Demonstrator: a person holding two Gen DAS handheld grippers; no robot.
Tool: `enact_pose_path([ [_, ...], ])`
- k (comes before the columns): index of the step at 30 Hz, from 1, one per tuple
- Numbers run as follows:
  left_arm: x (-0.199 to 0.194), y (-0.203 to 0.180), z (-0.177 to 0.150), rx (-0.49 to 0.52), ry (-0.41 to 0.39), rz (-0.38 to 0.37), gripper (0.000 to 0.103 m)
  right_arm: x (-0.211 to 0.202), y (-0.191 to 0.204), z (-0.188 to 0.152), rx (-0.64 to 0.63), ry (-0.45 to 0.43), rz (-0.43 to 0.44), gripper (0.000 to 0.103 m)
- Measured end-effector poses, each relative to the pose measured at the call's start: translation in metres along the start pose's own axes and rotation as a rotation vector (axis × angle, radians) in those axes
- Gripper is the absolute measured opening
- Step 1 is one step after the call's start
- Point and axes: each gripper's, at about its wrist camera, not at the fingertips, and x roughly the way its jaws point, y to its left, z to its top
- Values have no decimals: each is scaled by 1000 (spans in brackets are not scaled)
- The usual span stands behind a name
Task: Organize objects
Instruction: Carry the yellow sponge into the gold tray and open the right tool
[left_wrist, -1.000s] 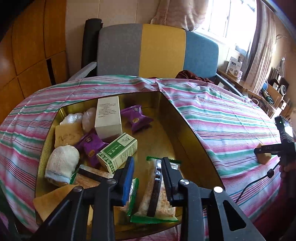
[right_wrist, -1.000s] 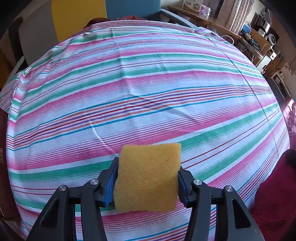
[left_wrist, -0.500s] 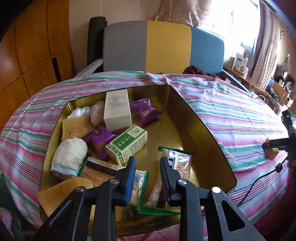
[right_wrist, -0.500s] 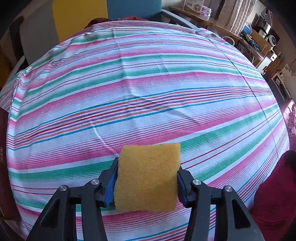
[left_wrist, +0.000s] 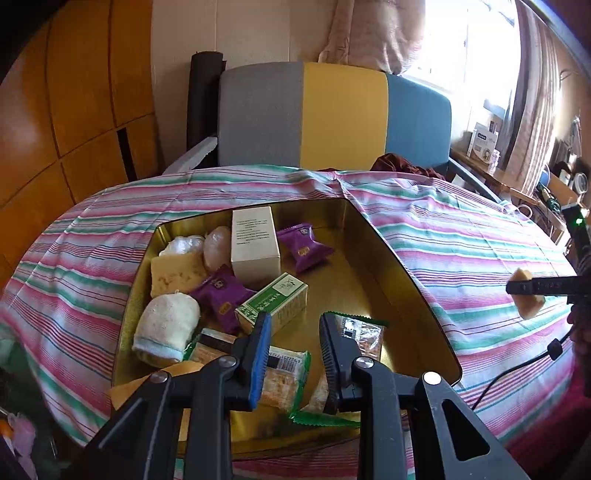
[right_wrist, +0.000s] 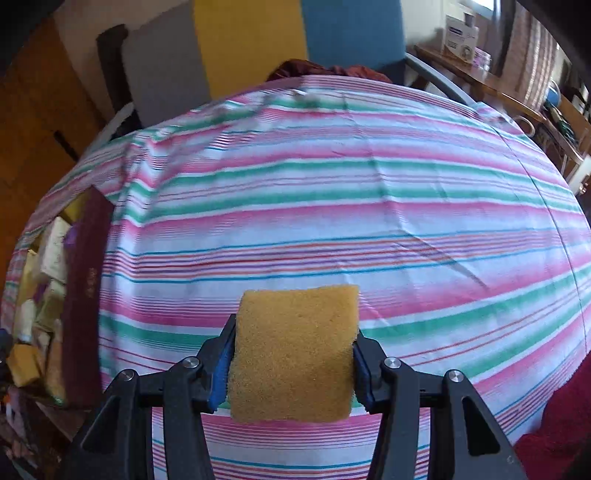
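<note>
An open gold tin (left_wrist: 388, 258) sits on the striped tablecloth (right_wrist: 332, 184). It holds a white box (left_wrist: 255, 247), a green box (left_wrist: 275, 301), purple packets (left_wrist: 303, 247), a rolled white cloth (left_wrist: 166, 328), a pale sponge (left_wrist: 175, 273) and cracker packets (left_wrist: 364, 332). My left gripper (left_wrist: 294, 321) hovers over the tin's near end, jaws close together with nothing between them. My right gripper (right_wrist: 295, 332) is shut on a yellow sponge (right_wrist: 293, 350), held in the air above the cloth. The left wrist view shows that sponge (left_wrist: 530, 306) to the right of the tin.
A chair with a grey, yellow and blue back (left_wrist: 332, 114) stands behind the table. Wooden panels (left_wrist: 74, 110) line the left wall, and cluttered shelves (left_wrist: 554, 177) the right. A dark red cloth (right_wrist: 554, 424) lies at the lower right. The tin's dark outer wall (right_wrist: 83, 295) appears in the right wrist view.
My right gripper has lifted and swung left with the sponge, so the tin now shows at its left. My left gripper has drawn back and up from the cracker packet.
</note>
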Motion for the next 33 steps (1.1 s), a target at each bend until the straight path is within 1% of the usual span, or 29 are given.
enact_pose_path([
  [1, -1, 3, 0, -6, -2, 4, 27, 8, 20, 14, -25, -13, 32, 53],
  [5, -5, 14, -2, -35, -6, 23, 27, 0, 97, 23, -157, -58, 148, 53],
  [6, -6, 16, -2, -43, -7, 27, 27, 7, 114, 27, -187, -60, 175, 53],
  [8, -8, 23, -3, -60, -11, 34, 27, 8, 144, 29, -242, -58, 220, 53],
  [11, -12, 33, -4, -85, -22, 46, 27, 14, 187, 30, -326, -54, 255, 53],
  [15, -16, 48, -6, -121, -26, 69, 28, 35, 226, 32, -397, -31, 269, 53],
  [20, -15, 66, -12, -160, -19, 99, 32, 75, 258, 30, -497, 18, 205, 54],
  [22, -14, 72, -15, -177, -12, 111, 38, 91, 265, 29, -514, 37, 157, 55],
  [26, -11, 78, -17, -197, -6, 125, 47, 107, 267, 29, -514, 73, 167, 56],
  [31, -8, 78, -19, -208, 5, 126, 68, 110, 254, 31, -472, 71, 163, 60],
  [33, -6, 77, -19, -207, 9, 129, 71, 108, 249, 30, -450, 67, 169, 60],
])
